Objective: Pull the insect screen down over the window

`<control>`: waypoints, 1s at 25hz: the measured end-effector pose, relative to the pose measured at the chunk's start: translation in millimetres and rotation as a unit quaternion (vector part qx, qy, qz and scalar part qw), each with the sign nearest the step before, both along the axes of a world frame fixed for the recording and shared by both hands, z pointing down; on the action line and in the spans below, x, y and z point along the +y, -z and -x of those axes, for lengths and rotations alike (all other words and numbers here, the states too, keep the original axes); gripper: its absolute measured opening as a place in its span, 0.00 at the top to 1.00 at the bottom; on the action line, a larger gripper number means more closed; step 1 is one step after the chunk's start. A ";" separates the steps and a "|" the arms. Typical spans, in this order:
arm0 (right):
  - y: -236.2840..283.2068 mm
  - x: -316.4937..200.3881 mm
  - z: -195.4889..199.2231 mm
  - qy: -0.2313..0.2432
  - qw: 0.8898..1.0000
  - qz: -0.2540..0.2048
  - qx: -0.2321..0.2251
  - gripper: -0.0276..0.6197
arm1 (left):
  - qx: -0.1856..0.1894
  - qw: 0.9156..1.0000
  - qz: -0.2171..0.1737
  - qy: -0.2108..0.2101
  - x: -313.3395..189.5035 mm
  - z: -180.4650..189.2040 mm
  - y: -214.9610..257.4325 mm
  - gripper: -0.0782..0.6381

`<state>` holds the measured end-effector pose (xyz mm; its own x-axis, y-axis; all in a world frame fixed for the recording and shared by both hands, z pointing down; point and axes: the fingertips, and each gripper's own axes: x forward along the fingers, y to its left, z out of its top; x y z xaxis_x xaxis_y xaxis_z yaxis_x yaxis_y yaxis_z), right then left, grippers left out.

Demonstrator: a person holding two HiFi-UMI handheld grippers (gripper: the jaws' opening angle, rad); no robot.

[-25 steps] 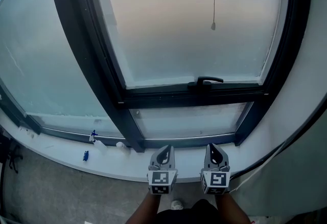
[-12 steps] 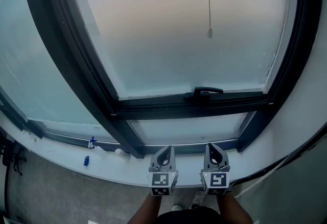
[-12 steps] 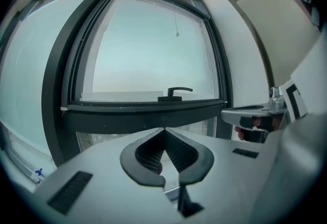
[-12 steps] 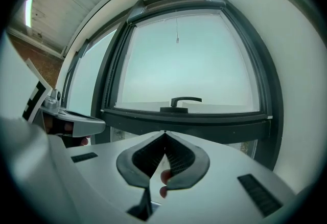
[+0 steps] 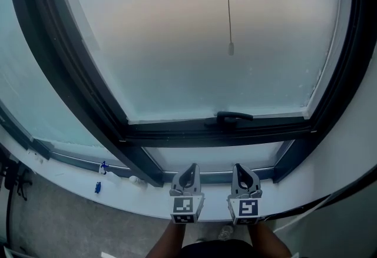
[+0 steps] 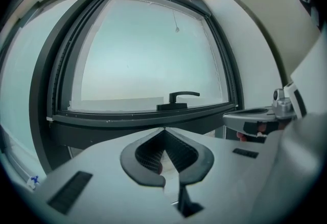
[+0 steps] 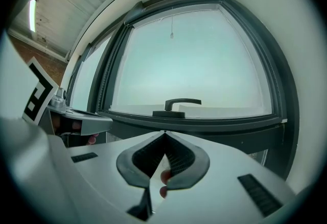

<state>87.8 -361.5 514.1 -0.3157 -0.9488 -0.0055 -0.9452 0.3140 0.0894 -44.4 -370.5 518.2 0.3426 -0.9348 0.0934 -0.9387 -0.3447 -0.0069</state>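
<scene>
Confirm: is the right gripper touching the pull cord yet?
Apart. The head view shows the right gripper low by the sill, jaws shut and empty, with the pull cord hanging far above it.

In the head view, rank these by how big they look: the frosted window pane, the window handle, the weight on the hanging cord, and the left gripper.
1. Frosted pane
2. Left gripper, though it sits nearest the camera, which inflates it
3. Window handle
4. Cord weight

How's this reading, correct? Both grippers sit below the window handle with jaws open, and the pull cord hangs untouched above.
No: each gripper view shows jaws shut, empty. The left gripper and right gripper do sit below the window handle, pull cord untouched above.
</scene>
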 end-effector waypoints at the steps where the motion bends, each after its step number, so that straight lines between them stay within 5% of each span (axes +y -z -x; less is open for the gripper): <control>1: 1.0 -3.3 -1.7 0.002 1.000 -0.002 -0.001 0.95 | 0.002 1.000 -0.001 0.003 -2.8 -1.2 1.1 0.89; 12: 35.6 -31.9 -7.6 -0.005 1.000 -0.017 -0.012 0.95 | 0.000 0.998 -0.054 0.021 -35.7 -2.4 38.2 0.89; 20: 81.7 -52.6 2.0 -0.012 0.997 -0.068 -0.025 0.95 | 0.000 0.996 -0.094 0.005 -57.1 7.0 80.2 0.89; 25: 110.6 -59.4 3.8 -0.024 0.993 -0.109 -0.027 0.95 | -0.032 0.989 -0.144 -0.012 -64.9 6.0 112.1 0.89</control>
